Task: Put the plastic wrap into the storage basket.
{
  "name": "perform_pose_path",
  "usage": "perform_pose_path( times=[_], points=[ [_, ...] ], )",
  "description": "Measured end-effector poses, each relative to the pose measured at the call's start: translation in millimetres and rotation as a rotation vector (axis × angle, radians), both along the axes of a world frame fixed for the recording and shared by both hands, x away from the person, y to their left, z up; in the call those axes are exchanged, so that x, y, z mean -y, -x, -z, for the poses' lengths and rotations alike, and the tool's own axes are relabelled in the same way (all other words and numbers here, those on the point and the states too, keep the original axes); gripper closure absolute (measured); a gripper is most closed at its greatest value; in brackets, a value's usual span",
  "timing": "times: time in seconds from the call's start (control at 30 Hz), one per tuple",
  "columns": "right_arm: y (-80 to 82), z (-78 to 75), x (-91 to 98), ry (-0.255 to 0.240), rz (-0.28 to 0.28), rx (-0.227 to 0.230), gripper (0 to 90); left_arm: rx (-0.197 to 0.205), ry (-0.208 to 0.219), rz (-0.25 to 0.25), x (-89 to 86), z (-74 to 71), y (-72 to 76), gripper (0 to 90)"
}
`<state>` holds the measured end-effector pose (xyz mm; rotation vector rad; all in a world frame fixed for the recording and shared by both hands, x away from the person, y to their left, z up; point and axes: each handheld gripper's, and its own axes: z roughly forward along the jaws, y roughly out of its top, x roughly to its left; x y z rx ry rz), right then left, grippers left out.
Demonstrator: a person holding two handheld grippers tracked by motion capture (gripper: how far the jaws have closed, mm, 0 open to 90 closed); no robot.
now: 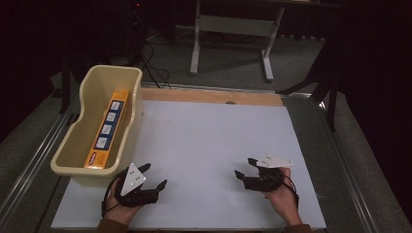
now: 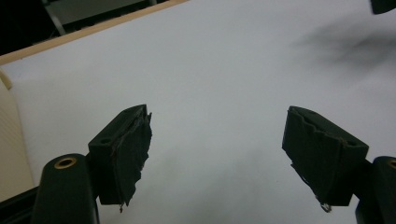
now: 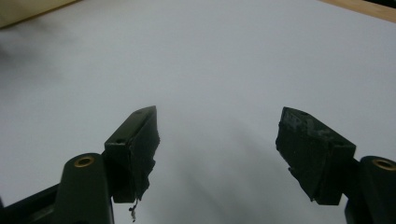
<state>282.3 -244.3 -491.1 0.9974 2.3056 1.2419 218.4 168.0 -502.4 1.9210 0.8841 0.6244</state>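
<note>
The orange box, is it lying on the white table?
No, the orange box lies inside the cream tub.

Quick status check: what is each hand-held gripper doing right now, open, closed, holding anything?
Left hand-held gripper: open, jaws wide apart, holding nothing.
Right hand-held gripper: open, jaws wide apart, holding nothing.

Looks like lab or test room tbh: white sheet taped over table (image 1: 214,145), grey carpet floor (image 1: 228,58), cables (image 1: 153,68) trailing behind, bare desk frame (image 1: 233,29), dark curtained walls (image 1: 379,73).
</note>
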Motion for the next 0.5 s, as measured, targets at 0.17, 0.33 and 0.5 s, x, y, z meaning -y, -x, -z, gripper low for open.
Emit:
perform_pose_path(
  times=[0.17, 0.33, 0.5],
  points=[
    [8.5, 2.5, 25.7, -0.041, 0.058, 0.017, 27.9, 0.005, -0.004, -0.005, -0.5, -0.7, 0.4, 23.4],
    [14.9, 5.2, 41.9, -0.073, 0.129, 0.028, 26.7, 0.005, -0.002, -0.007, -1.2, -0.9, 0.4, 23.4],
    [23.0, 4.5, 50.4, -0.087, 0.153, 0.052, 26.0, 0.007, -0.001, -0.007, -1.1, -1.1, 1.2, 23.4]
  ],
)
